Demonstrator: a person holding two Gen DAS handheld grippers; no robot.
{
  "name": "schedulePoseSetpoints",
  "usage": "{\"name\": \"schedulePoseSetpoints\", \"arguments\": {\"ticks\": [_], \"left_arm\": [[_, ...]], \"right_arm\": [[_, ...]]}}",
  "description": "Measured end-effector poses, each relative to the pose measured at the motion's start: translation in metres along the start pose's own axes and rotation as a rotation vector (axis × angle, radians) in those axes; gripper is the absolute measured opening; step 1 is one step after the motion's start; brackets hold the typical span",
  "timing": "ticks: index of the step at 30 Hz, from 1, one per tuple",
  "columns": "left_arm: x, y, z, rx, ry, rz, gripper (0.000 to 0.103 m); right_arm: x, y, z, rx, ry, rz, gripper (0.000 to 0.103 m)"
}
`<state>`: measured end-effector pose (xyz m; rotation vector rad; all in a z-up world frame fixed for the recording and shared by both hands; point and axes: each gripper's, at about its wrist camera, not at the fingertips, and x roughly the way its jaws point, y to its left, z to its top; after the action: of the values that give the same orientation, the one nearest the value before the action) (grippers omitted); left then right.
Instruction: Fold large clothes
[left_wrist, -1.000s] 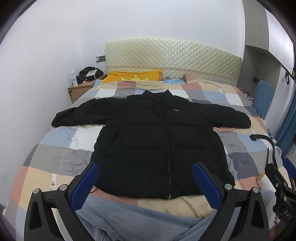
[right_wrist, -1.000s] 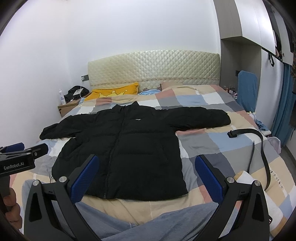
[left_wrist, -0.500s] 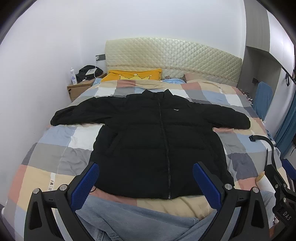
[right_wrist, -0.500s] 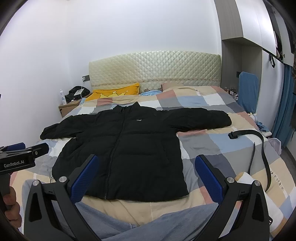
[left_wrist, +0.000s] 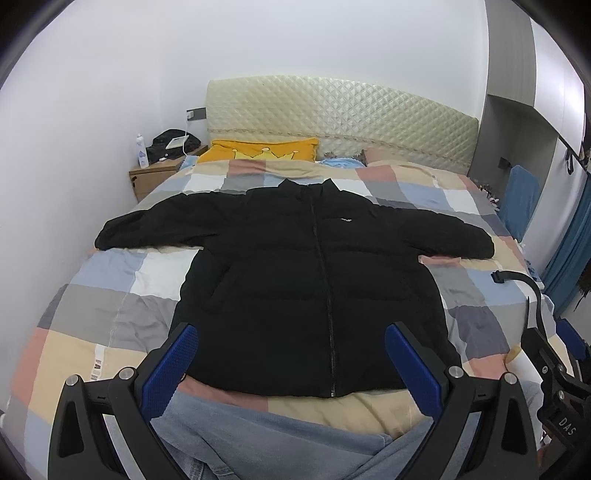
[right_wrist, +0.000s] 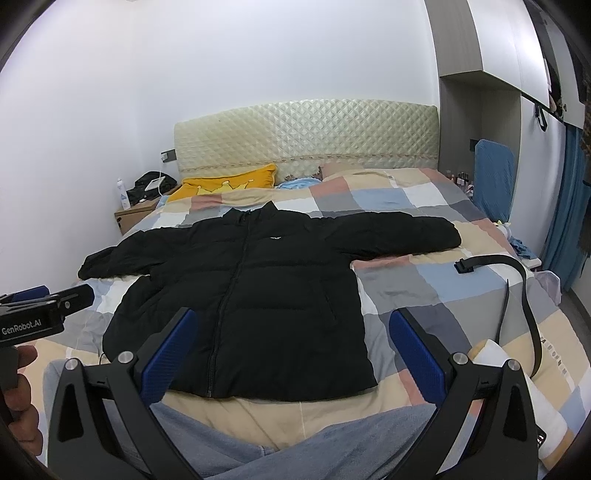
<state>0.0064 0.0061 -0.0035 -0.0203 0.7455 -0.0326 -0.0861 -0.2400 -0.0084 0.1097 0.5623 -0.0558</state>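
Observation:
A black puffer jacket (left_wrist: 295, 280) lies flat and zipped on the checked bedspread (left_wrist: 110, 306), collar toward the headboard, both sleeves spread out sideways. It also shows in the right wrist view (right_wrist: 258, 288). My left gripper (left_wrist: 291, 354) is open and empty, held above the jacket's hem. My right gripper (right_wrist: 290, 339) is open and empty, also near the hem. The left gripper's body (right_wrist: 33, 317) shows at the left edge of the right wrist view.
A black belt (right_wrist: 517, 291) lies on the bed right of the jacket. A yellow pillow (left_wrist: 258, 149) sits at the headboard (left_wrist: 332, 114). A nightstand (left_wrist: 155, 173) holds a bottle and a dark bag. My jeans-clad legs (left_wrist: 258, 435) lie below the grippers.
Both grippers have shifted slightly and stay open. The jacket has not moved.

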Motion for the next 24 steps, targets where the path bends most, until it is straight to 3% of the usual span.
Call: {"name": "schedulePoseSetpoints", "arguments": {"ticks": [24], "left_arm": [[0.0086, 0.0021, -0.0011, -0.012, 0.015, -0.014, 0.102]], "right_arm": [[0.0076, -0.0006, -0.0015, 0.002, 0.011, -0.001, 0.103]]}}
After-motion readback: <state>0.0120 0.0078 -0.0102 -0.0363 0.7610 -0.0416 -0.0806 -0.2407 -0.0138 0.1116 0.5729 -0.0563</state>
